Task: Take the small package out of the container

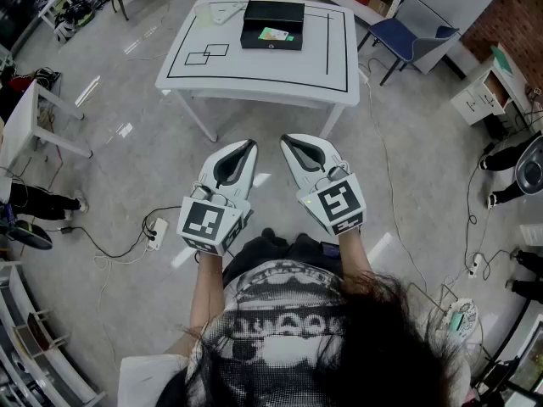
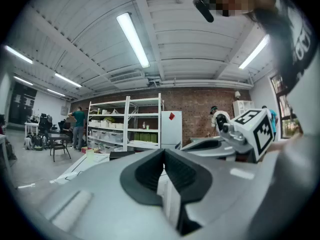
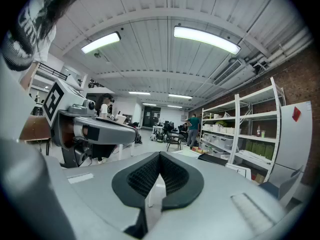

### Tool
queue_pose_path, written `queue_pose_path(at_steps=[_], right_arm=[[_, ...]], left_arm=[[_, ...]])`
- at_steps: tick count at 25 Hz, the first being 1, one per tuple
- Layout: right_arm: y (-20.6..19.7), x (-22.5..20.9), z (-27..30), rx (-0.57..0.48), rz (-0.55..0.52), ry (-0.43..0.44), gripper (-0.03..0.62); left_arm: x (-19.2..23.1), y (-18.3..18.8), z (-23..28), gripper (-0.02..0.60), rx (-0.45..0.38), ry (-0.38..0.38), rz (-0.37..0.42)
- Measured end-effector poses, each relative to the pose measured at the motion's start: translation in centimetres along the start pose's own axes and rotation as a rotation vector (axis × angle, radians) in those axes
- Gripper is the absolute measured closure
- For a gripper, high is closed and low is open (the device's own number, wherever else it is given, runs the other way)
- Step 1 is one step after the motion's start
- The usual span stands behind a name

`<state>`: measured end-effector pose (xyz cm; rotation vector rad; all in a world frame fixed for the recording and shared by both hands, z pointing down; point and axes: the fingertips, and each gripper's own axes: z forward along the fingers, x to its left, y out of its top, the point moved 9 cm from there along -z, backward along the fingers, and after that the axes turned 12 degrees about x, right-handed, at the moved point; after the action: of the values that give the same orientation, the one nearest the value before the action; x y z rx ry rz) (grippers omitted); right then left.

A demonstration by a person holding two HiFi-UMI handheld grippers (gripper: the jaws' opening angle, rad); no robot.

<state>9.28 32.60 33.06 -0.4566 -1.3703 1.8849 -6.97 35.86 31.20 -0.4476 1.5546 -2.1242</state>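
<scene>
A black open container (image 1: 271, 25) stands at the far middle of the white table (image 1: 254, 70). Inside it lies the small green package (image 1: 276, 34). Both grippers hang side by side over the floor, well short of the table's near edge and pointing toward it. My left gripper (image 1: 251, 146) has its jaws together with nothing between them, as the left gripper view (image 2: 163, 153) also shows. The right gripper (image 1: 285, 140) is shut and empty too (image 3: 159, 156). In the right gripper view the container (image 3: 214, 158) shows low and far off.
A flat white object (image 1: 219, 11) lies at the table's far left corner. A blue chair (image 1: 409, 37) stands right of the table, a white desk (image 1: 30, 125) at the left. Cables and a power strip (image 1: 157, 231) trail on the floor. Shelving (image 2: 125, 124) lines the far wall.
</scene>
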Motion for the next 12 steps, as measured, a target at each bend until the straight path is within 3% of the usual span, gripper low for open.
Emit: queue_pose_path(at_steps=[12], right_arm=[[0.1,0.8,2.8,0.013,0.057,-0.044,0.595]], left_arm=[[3.7,-1.3,0.0,0.581,0.001,-0.035,-0.004]])
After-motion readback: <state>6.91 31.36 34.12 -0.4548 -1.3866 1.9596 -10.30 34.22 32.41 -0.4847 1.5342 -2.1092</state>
